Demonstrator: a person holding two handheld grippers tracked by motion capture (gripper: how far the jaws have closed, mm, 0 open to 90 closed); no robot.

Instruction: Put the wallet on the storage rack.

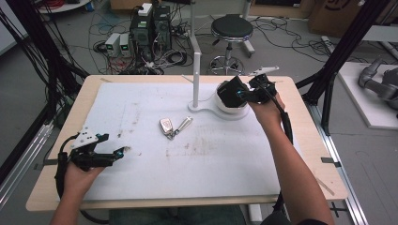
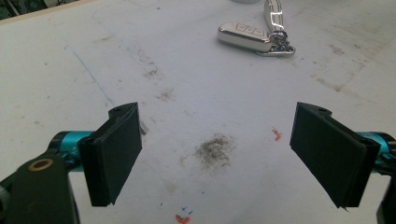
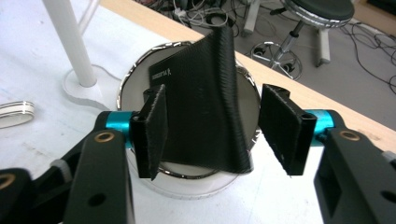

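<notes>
A black wallet (image 3: 201, 102) stands on edge inside a white bowl (image 3: 187, 186) with a chrome rim, at the far right of the table. In the high view my right gripper (image 1: 239, 93) hovers at that wallet (image 1: 231, 93) over the bowl (image 1: 232, 112). In its own view the right gripper (image 3: 217, 112) is open: the wallet is between the pads, and the right pad stands clear of it. My left gripper (image 1: 119, 152) rests low at the near left, open with nothing in it (image 2: 217, 116). A silver key fob (image 1: 166, 125) (image 2: 245, 35) with a strap lies mid-table.
A white stand post (image 1: 196, 70) rises from a flat base just left of the bowl. A white mat (image 1: 141, 164) covers the wooden table. On the floor beyond are a black stool (image 1: 232, 28), computers and cables.
</notes>
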